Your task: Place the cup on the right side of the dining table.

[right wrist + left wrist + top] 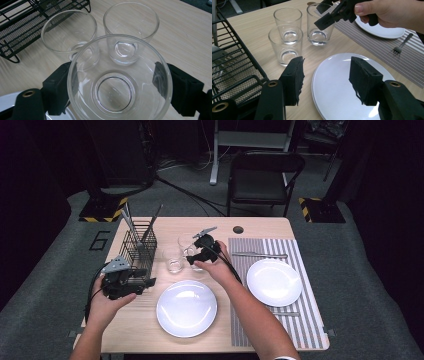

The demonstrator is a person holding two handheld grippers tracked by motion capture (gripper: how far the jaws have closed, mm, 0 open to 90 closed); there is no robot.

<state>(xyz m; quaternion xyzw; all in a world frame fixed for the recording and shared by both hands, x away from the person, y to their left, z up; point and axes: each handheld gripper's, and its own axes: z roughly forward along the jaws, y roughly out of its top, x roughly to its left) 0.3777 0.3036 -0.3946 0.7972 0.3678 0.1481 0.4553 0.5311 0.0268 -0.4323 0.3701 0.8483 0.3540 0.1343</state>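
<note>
Beside the table [150, 332], floor marking "6" [100, 240]

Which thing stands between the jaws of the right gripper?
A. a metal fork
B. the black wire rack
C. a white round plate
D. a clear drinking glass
D: in the right gripper view, the clear drinking glass sits between the right gripper's two black jaws, one at each side of it.

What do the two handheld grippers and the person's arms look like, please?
Both the left gripper and the right gripper are black, each topped by a grey three-cornered plate and trailing a black cable. The jaws are blocky black pads on arms with brass-coloured rivets. The forearms are bare, with no sleeves.
</note>
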